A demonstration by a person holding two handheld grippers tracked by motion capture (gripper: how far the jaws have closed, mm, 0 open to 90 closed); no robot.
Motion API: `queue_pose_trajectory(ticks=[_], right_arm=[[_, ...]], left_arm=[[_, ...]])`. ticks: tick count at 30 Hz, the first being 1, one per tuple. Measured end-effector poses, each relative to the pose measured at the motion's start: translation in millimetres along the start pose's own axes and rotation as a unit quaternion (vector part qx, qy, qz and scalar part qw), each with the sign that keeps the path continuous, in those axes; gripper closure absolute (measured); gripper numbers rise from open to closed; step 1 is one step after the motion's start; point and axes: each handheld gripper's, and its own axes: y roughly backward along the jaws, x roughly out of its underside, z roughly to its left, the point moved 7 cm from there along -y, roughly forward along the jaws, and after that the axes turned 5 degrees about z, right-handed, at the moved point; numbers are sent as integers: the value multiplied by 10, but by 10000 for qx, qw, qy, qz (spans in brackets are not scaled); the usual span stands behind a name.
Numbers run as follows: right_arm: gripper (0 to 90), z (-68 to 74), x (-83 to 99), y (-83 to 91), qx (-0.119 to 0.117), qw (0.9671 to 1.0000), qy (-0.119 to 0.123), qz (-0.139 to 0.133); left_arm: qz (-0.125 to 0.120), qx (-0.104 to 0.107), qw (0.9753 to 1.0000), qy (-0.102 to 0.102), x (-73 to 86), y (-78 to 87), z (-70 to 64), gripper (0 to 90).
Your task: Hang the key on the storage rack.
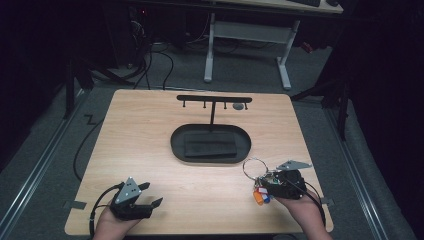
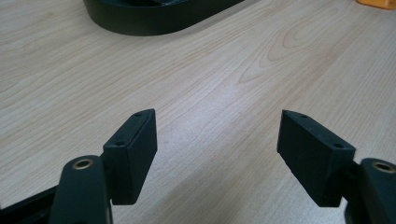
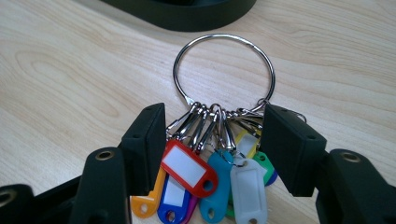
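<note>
Left claw [image 1: 148, 194]: yours, at the 7 o'clock corner of the surface [image 1: 150, 130]; jaws spread wide, nothing between them. In the left gripper view, bare wood grain lies between the two pads.
Right claw [image 1: 261, 184]: yours, at the 5 o'clock corner, pointing toward 11 o'clock; jaws partly parted, flanking the tag bunch. Whether the pads press the tags or merely stand beside them, you cannot tell from these views.
Key ring [image 3: 224, 70]: large steel loop lying flat on the surface, just ahead of your right claw, toward 12 o'clock in the right gripper view.
Tags [image 3: 189, 168]: plastic key tags in red, orange, blue, teal, white, yellow and green, clipped to the loop's near side and fanned back between your right jaws.
Tray [image 1: 177, 142]: black oval tray at centre, at 11 o'clock from the ring and near it, not touching; a dark folded cloth [image 1: 210, 145] lies inside.
Rack [image 1: 214, 99]: black T-shaped stand rising from the tray's far edge, small hooks under its crossbar.
Hands: left hand [image 1: 112, 225] and right hand [image 1: 300, 207] at the 6 o'clock edge.
</note>
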Motion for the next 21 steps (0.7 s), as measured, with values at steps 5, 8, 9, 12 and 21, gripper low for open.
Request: queue_pose_trajectory(ticks=[5, 8, 9, 12, 21], right_arm=[[412, 34, -7, -5, -26, 9987, 162, 480], [421, 49, -23, 5, -12, 9970, 227, 742], [421, 58, -32, 7, -22, 9963, 222, 835], [422, 109, -71, 16, -145, 9943, 216, 1034], [455, 227, -268, -52, -43, 9854, 699, 1550]], left_arm=[[45, 36, 10000, -52, 29, 1, -22, 292], [67, 27, 9999, -116, 47, -1, -29, 292], [69, 28, 9999, -122, 51, 0, -31, 292], [54, 19, 9999, -99, 53, 4, -33, 292], [17, 4, 9998, -205, 34, 21, -109, 290]])
